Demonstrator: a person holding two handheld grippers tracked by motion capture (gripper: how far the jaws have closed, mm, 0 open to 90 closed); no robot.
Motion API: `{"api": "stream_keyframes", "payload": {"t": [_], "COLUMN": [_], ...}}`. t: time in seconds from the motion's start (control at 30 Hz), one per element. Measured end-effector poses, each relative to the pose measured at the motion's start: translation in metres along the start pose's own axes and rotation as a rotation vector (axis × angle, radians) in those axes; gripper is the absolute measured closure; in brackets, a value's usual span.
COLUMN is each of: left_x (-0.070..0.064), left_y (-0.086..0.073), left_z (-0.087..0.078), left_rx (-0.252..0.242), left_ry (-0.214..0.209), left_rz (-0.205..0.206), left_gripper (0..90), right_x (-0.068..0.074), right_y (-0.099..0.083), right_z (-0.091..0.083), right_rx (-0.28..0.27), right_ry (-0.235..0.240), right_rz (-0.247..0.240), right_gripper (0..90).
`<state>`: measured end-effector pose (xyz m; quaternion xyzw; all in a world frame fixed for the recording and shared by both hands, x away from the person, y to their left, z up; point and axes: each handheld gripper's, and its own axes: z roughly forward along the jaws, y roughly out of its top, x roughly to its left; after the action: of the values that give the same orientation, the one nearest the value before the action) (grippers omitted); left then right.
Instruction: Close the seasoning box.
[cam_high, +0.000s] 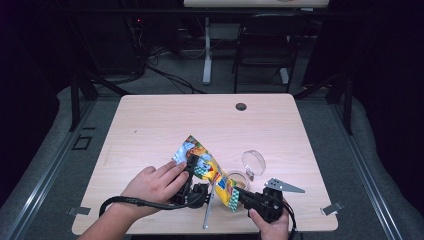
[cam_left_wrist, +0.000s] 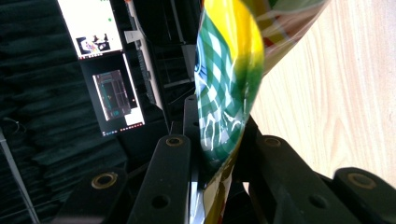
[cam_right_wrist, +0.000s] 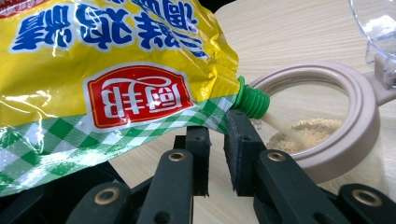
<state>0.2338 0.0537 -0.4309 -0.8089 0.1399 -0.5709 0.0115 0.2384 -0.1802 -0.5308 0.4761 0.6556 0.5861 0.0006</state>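
Note:
A yellow and green seasoning pouch (cam_high: 207, 167) hangs tilted over the front of the table, its green spout (cam_right_wrist: 252, 100) pointing down. My left gripper (cam_high: 194, 161) is shut on the pouch's upper part (cam_left_wrist: 224, 93). My right gripper (cam_high: 240, 196) is shut on the checked lower seam (cam_right_wrist: 116, 70) right beside the spout. A thin stream of tan powder (cam_right_wrist: 299, 133) runs from the spout into a jar with a beige rim (cam_right_wrist: 355, 116), which stands just behind the right gripper (cam_right_wrist: 217, 135). The jar's clear hinged lid (cam_high: 253, 161) stands open behind it.
The wooden table (cam_high: 150, 125) has a cable hole (cam_high: 241, 106) near its far edge. A dark chair (cam_high: 270, 45) and a table leg stand beyond it. Monitors (cam_left_wrist: 93, 23) glow in the dark background of the left gripper view.

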Motion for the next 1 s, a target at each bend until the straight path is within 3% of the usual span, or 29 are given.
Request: {"api": "stream_keyframes", "payload": {"t": [0.2,0.23,0.73,1.0], "left_x": [-0.004,-0.004,-0.016,-0.025], "left_y": [-0.003,-0.004,-0.009,-0.014], "left_z": [0.001,0.001,0.003,0.005], "left_rx": [0.002,0.005,-0.014,-0.02], "left_ry": [-0.005,-0.012,-0.035,-0.045], "left_rz": [-0.017,-0.02,-0.048,-0.084], "left_gripper": [81.2,81.0,84.5,84.7], "right_x": [0.001,0.001,0.001,0.002], "right_y": [0.001,0.001,0.0,-0.001], "right_z": [0.0,0.0,0.001,0.001], "right_rx": [-0.01,-0.012,-0.017,-0.021], "right_ry": [0.0,-0.005,-0.02,-0.027], "right_rz": [-0.01,-0.016,-0.035,-0.056], "right_gripper": [80.5,84.7,84.8,84.5]}}
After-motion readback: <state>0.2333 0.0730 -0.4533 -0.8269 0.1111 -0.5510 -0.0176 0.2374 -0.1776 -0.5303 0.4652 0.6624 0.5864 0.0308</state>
